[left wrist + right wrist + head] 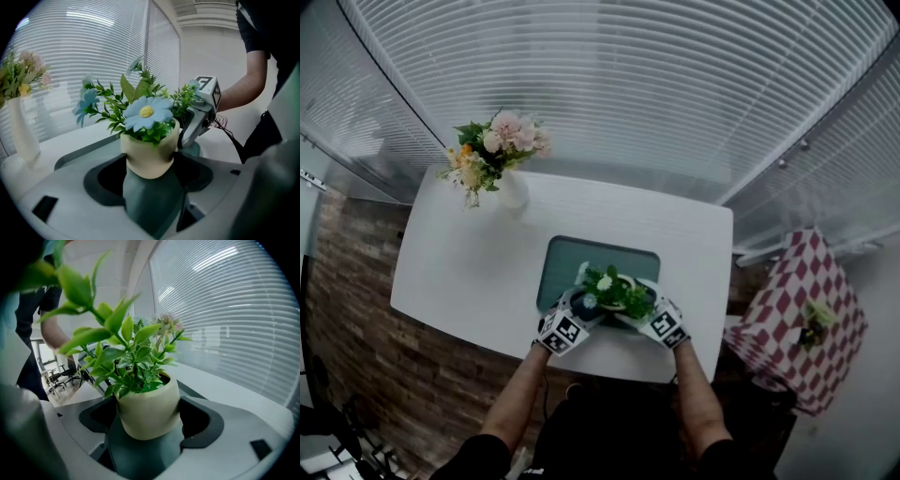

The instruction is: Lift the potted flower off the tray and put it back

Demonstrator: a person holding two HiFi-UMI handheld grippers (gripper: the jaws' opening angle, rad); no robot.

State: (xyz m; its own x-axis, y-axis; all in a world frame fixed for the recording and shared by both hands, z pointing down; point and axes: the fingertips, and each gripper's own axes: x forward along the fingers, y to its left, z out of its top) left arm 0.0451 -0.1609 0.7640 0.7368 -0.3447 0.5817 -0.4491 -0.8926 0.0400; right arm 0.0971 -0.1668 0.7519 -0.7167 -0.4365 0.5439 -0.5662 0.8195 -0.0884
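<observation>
The potted flower (612, 289) is a cream pot with green leaves and pale blue blooms. It stands at the near edge of the dark teal tray (581, 258) on the white table (469, 272). My left gripper (581, 305) holds it from the left and my right gripper (639, 314) from the right. In the left gripper view the pot (149, 157) fills the gap of the left gripper (150, 174), with the right gripper (200, 115) just behind it. In the right gripper view the pot (149, 411) sits likewise in the right gripper (150, 423). I cannot tell whether the pot's base touches the tray.
A white vase of pink and yellow flowers (497, 155) stands at the table's far left corner, also seen as the vase (21, 126). Window blinds run behind the table. A red-and-white checked stand (797, 314) is to the right, off the table.
</observation>
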